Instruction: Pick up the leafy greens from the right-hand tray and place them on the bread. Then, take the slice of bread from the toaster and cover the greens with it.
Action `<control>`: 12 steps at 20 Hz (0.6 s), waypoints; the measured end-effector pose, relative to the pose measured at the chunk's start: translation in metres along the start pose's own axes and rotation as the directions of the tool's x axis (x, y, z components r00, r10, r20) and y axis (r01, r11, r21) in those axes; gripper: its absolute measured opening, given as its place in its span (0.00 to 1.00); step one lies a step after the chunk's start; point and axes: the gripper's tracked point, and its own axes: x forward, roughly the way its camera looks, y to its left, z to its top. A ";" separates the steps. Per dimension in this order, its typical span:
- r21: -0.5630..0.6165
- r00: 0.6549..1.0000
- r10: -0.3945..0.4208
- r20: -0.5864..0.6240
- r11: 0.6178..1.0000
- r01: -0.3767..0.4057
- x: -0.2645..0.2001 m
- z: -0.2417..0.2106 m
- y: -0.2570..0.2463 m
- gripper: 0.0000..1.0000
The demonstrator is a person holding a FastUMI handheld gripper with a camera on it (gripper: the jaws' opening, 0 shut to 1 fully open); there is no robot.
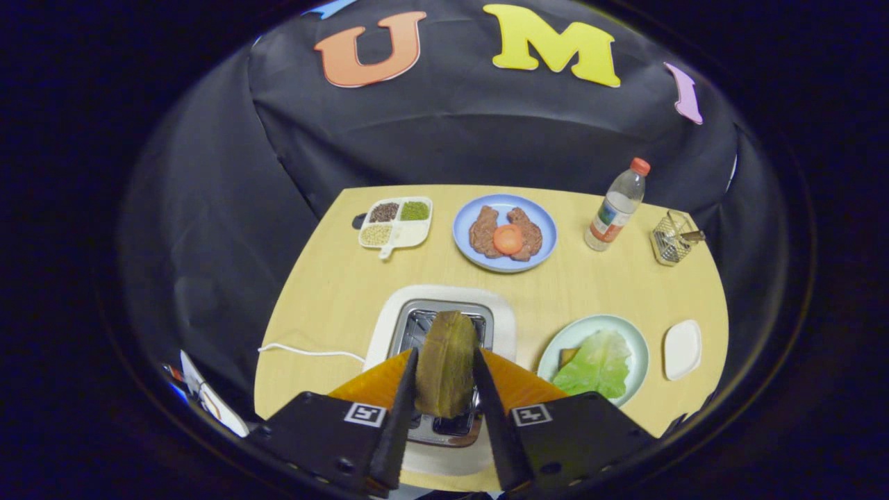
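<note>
One browned slice of bread stands upright between the two fingers of the gripper, which are closed partway and press on its two faces, holding it just above the slot of the single white, steel-topped toaster at the near edge of the pale wooden tabletop. A white power cord trails from the toaster toward the tabletop's left edge. To the toaster's right, one pale green round plate carries one leaf of light green lettuce laid over a second, darker slice of bread that peeks out at its left. One small white rounded dish lies just beyond the plate, near the right edge. Along the far edge stand one white four-section tray of beans and grains, one blue round plate with two brown meat patties and one orange tomato slice, one clear plastic bottle with an orange cap, and one small wire basket.
</note>
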 end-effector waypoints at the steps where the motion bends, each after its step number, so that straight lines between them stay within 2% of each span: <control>1: 0.003 1.000 -0.017 -0.015 1.000 0.017 0.002 -0.002 -0.005 0.42; 2: 0.005 0.999 -0.022 -0.031 1.000 0.022 0.006 -0.003 -0.007 0.38; 4: 0.011 0.998 -0.046 -0.035 0.999 0.046 0.008 -0.002 -0.016 0.37; 5: 0.031 0.998 -0.038 -0.042 0.999 0.039 0.004 -0.004 -0.014 0.19; 12: 0.030 0.999 0.032 0.028 0.999 -0.033 -0.034 0.013 -0.014 0.17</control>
